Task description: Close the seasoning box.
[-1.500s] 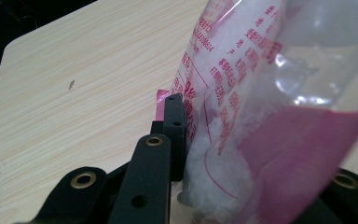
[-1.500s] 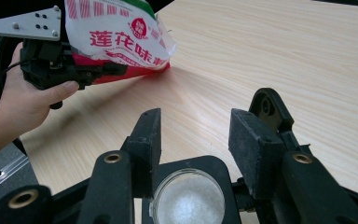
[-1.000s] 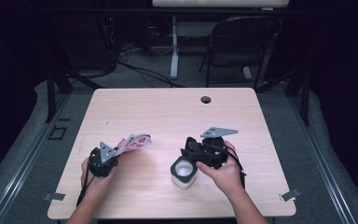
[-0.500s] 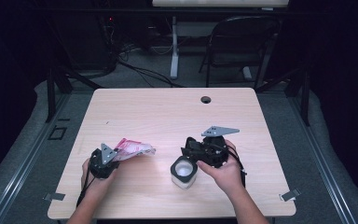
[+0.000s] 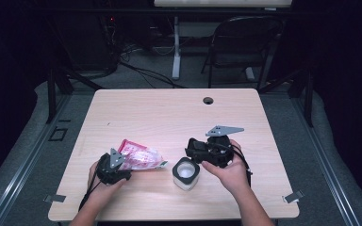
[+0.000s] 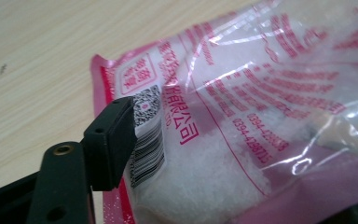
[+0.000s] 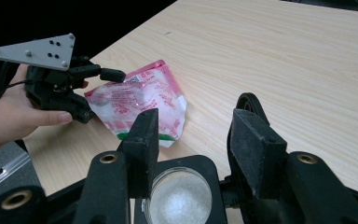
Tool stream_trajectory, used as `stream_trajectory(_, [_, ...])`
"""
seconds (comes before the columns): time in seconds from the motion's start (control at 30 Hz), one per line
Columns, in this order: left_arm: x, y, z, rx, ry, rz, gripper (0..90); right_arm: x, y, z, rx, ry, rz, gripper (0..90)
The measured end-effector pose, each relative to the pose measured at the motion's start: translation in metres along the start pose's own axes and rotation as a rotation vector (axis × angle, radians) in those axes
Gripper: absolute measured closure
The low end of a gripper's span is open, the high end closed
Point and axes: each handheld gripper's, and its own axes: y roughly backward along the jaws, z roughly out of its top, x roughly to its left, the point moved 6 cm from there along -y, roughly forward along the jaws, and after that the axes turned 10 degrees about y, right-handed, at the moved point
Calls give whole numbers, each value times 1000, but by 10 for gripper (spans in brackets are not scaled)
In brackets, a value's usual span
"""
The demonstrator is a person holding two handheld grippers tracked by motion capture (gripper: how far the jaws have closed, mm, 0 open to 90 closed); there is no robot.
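A pink and clear bag of white granules [image 5: 141, 157] lies low over the table, its broad printed face up [image 6: 242, 116]. My left gripper [image 5: 118, 162] is shut on the bag's barcode end; one black jaw presses on the barcode and the other is hidden under the bag. From the right gripper view the bag [image 7: 140, 100] points its green-edged end at a small white jar [image 5: 185, 174]. The jar has a black rim and white granules inside [image 7: 181, 196]. My right gripper [image 5: 193, 151] is shut on the jar, one jaw on each side of its rim [image 7: 193, 126].
The wooden table [image 5: 169, 113] has a round cable hole [image 5: 208, 100] near its far edge. A folding chair [image 5: 238, 47] and a white desk leg [image 5: 176, 47] stand on the floor behind. Metal clips sit at the table's near corners.
The left gripper has turned and lowered the bag, so its broad face now shows and its free end lies nearer the jar. The right gripper and jar have stayed put.
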Motion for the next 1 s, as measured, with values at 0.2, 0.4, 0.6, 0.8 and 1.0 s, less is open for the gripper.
stream_trajectory(0.2, [-9,3,-6,38,-49,-24,298,-1,-1,-1,-1,-2,-7,497])
stream_trajectory(0.4, [-11,8,-10,50,-60,-43,289,0,-3,-2,10,25,-22,490])
stream_trajectory(0.6, [-13,16,-10,78,-65,-46,291,-1,-2,-2,10,24,-20,497])
stream_trajectory(0.8, [-14,27,-14,89,-59,-58,291,-3,0,-3,-1,19,-11,530])
stream_trajectory(1.0, [-16,32,-15,90,-72,-65,291,-3,1,-3,2,35,-20,543])
